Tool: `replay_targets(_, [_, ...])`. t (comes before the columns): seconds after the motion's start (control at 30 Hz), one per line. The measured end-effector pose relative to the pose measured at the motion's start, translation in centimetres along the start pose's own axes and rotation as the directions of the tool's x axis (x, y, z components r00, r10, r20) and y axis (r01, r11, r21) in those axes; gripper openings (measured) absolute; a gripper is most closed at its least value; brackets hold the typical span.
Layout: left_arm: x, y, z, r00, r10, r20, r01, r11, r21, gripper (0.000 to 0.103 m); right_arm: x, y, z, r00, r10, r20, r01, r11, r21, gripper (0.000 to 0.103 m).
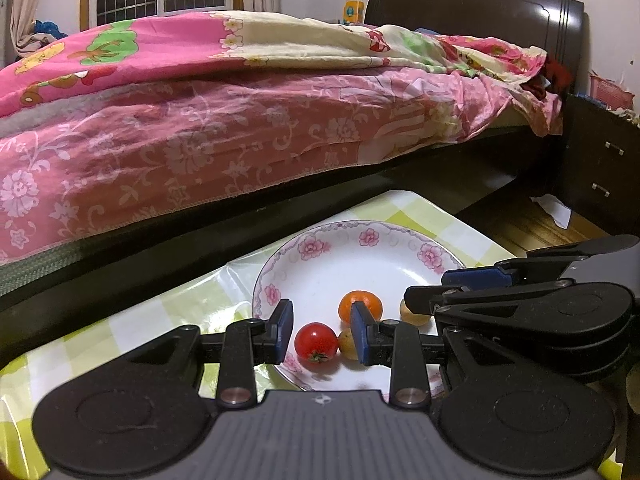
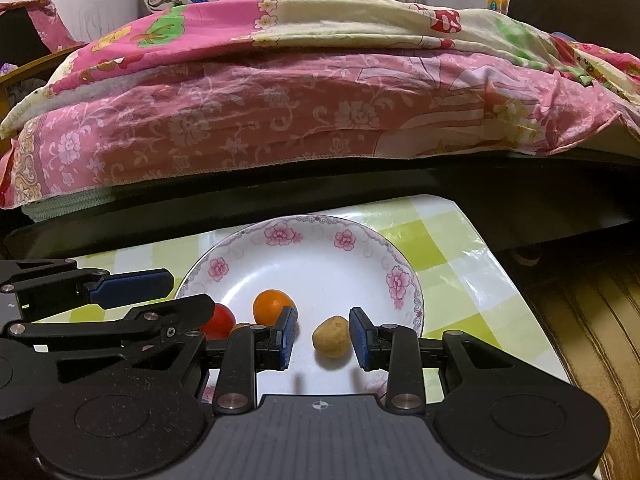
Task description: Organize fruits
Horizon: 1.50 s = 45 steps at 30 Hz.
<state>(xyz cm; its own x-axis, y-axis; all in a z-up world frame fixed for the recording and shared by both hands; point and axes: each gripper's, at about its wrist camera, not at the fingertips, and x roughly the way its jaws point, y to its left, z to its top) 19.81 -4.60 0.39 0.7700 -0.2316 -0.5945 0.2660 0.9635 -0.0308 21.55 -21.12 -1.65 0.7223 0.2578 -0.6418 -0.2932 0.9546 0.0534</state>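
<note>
Over the plate (image 1: 280, 276), both claws (image 1: 322, 334) (image 2: 323, 338) gape, released; no readable writing.

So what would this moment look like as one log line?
left gripper: open over tomato | right gripper: open around brown fruit | orange: on plate

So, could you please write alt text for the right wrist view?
The right hand-held gripper, open, brackets a small tan fruit on a floral plate that also holds an orange and a red tomato. The left hand-held gripper reaches in alongside; a pink-quilted bed lies behind.
</note>
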Motion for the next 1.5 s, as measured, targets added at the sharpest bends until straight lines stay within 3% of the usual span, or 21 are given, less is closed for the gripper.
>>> replay_targets(0.8, [-2.8,-0.1,-0.7,1.000,-0.018,0.004,0.018,1.000,0.004,0.038,-2.2,0.9,-0.5,1.000,0.026,-0.006,-0.026,1.000,0.003,0.029])
replay_targets(1.5, [-9.3,1.5,-7.3,0.995,-0.015,-0.096,0.017,1.000,0.017,0.038,-5.1,6.4,-4.7,0.981,0.149,-0.123,-0.167,0.974,-0.153,0.029])
